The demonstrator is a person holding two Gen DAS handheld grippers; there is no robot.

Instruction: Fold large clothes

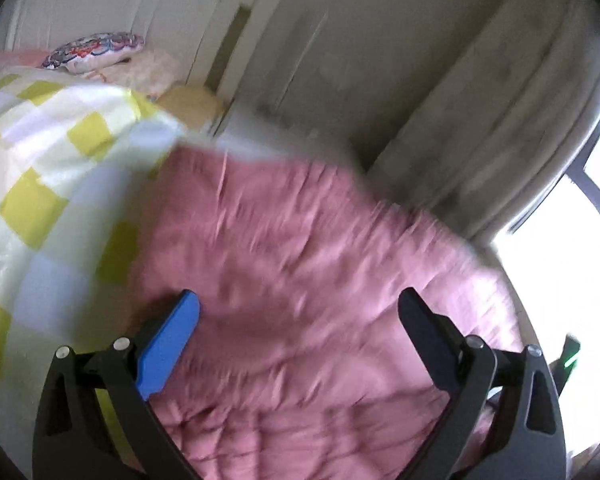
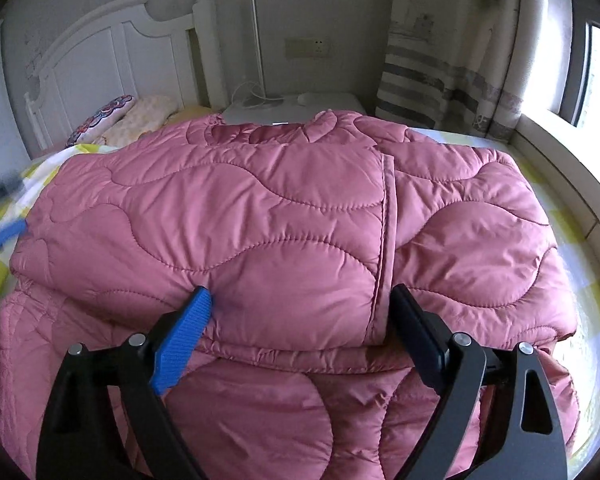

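Your right gripper (image 2: 302,304), spread and holding nothing, straddles the near folded edge of the pink quilted coat (image 2: 260,208), which stretches sideways across the bed (image 2: 580,280).

pink quilted coat (image 1: 300,280), checked sheet (image 1: 40,184), blurred

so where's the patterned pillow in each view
Left wrist: the patterned pillow is upper left, at the head of the bed, above the checked sheet.
Right wrist: the pillow is middle left, beyond the pink jacket.
Shared landmark: the white headboard, behind the pillow in both views.
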